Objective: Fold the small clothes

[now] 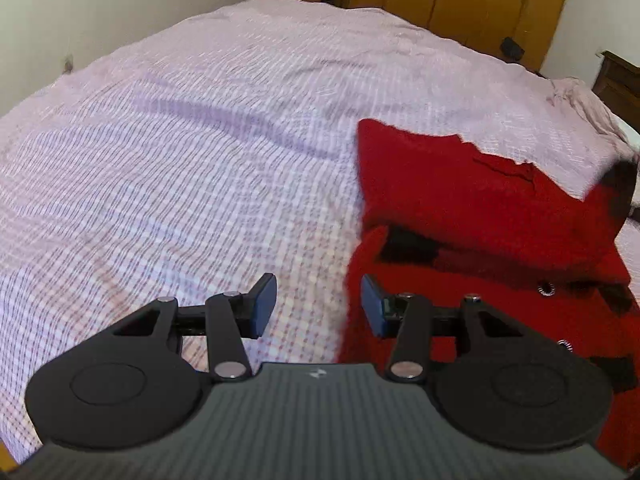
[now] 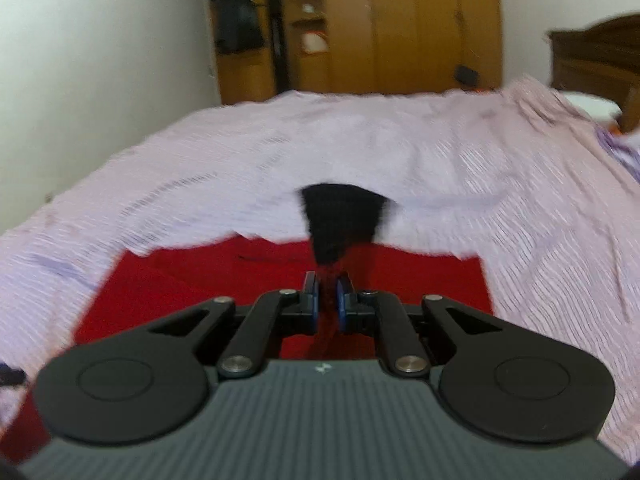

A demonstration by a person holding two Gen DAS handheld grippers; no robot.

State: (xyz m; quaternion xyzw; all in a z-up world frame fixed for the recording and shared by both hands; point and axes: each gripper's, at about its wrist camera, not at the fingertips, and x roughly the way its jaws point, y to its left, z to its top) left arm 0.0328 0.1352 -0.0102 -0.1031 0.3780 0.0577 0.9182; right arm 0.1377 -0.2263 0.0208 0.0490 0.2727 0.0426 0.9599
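Across nearly the whole of both views spreads a bed (image 1: 180,152) under a pale pink checked cover, rumpled in long soft ridges. Behind it, at the far side of the room, stands a wooden wardrobe (image 2: 420,24) with open shelves to its left, and a dark wooden headboard (image 2: 592,52) shows at the far right.

On the cover lies a small red garment (image 1: 460,184) with black trim and metal snaps (image 1: 546,289) down its front. It sits on the right part of the bed in the left camera's view, and its far part is folded over the near part.

Near the garment's left edge hangs the left gripper (image 1: 318,306), its blue pads apart with nothing between them: one finger is over the bare cover, the other over the red cloth.

Over the middle of the garment, the right gripper (image 2: 328,300) is clenched on a bunched strip of red cloth, and a black cuff (image 2: 344,220) sticks out beyond its fingertips, blurred.
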